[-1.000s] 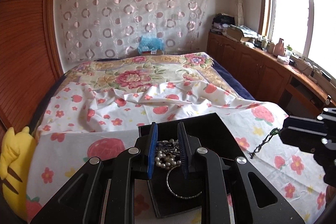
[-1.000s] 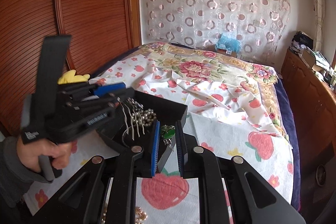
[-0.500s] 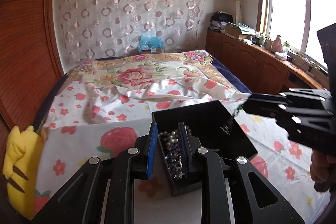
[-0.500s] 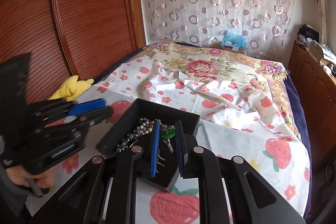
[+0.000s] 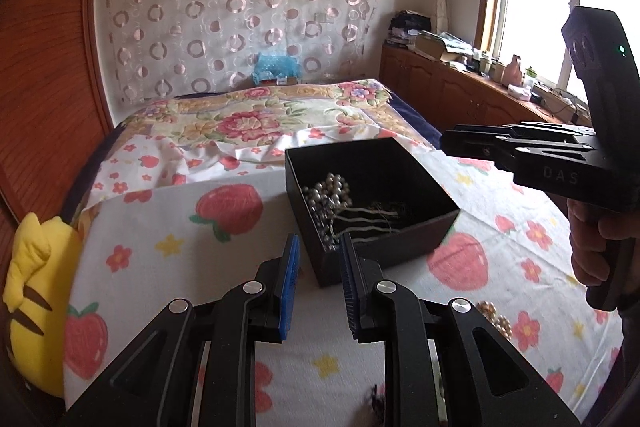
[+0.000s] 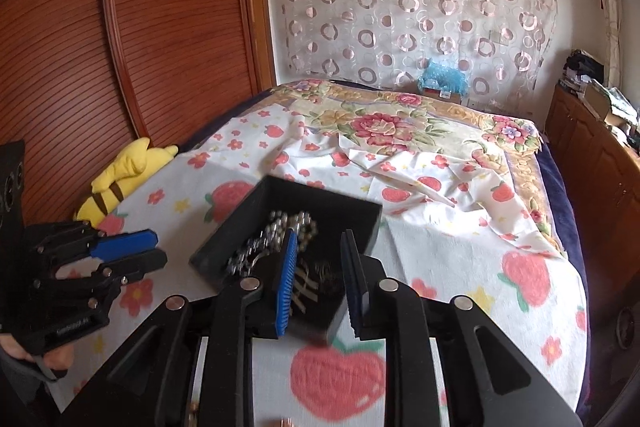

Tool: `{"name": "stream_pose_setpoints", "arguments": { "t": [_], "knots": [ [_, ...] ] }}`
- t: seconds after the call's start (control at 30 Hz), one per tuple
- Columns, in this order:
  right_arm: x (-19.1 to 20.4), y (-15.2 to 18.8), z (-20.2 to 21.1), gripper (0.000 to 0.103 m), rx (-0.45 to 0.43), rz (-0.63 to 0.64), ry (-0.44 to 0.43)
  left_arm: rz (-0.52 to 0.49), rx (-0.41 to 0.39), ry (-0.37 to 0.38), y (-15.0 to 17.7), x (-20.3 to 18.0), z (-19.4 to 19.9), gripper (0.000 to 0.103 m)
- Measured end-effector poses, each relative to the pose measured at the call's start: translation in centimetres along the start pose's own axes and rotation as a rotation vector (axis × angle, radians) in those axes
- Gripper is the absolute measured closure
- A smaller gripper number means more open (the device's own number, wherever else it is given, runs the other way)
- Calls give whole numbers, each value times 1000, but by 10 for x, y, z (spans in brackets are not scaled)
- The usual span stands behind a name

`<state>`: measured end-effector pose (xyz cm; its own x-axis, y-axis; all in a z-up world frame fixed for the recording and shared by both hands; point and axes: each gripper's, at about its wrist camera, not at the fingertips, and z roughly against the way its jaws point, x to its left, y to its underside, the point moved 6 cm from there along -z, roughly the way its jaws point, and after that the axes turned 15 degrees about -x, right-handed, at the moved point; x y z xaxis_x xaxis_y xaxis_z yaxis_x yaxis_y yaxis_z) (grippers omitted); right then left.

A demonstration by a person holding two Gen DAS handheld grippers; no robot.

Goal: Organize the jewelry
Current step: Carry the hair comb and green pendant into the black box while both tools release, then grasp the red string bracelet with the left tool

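Left wrist view: black box (image 5: pixel 400 239) holds pearl strands (image 5: pixel 334 189) and chains (image 5: pixel 372 217).

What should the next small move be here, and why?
Probably swing the left tool toward the loose pearl piece on the sheet beside the black box. Nothing sits between the pads of either tool, the right tool is opening above the box, and the box already holds jewelry.
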<state>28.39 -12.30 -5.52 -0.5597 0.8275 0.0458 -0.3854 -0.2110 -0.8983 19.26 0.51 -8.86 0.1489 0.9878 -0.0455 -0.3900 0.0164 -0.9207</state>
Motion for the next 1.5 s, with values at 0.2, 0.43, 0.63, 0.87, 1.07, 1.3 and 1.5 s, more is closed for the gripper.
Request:
{"name": "stream_pose_setpoints", "arguments": {
  "t": [0.2, 0.43, 0.63, 0.87, 1.07, 1.3, 1.5],
  "knots": [
    [13, 38, 49, 78, -20, -6, -20, 7, 20, 31, 22, -9, 23, 84],
    [23, 81, 93, 78, -22, -48, -31, 13, 58, 39, 53, -11, 51, 74],
    [29, 115, 116, 76, -15, -49, 13, 13, 84, 50, 70, -13, 72, 73],
    [28, 141, 129, 70, 11, -83, 29, 17, 120, 68, 86, -19, 81, 72],
    [31, 153, 133, 65, 34, -92, 33, 18, 156, 88, 99, -27, 84, 71],
    [33, 164, 132, 65, 61, -92, 33, 6, 183, 106, 109, -36, 82, 71],
    [37, 166, 131, 65, 67, -77, 39, -14, 192, 111, 111, -42, 79, 71]
  ]
}}
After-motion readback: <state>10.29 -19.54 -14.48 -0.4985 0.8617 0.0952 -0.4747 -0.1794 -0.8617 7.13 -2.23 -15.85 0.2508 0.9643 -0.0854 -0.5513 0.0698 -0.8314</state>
